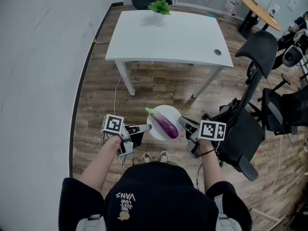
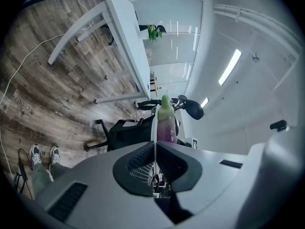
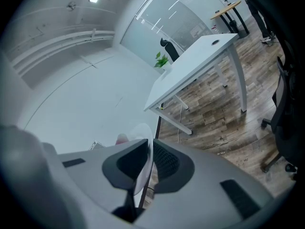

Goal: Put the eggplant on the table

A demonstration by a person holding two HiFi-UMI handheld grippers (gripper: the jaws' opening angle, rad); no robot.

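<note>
A person wears a black Vans-print T-shirt (image 1: 161, 196) and dark wristband (image 1: 208, 152), while the grey left gripper (image 1: 145, 128) and right gripper (image 1: 185, 123) carry black ribbed jaws and white cubes (image 1: 112, 124) with black square markers.

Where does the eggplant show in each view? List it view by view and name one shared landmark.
Head view: the eggplant lies on the white plate at picture centre.
Left gripper view: centre, upright in the picture, green cap on top.
Right gripper view: mostly hidden behind the plate; a pinkish patch left of its rim may be it.
Shared landmark: the white table bearing a potted plant.
</note>
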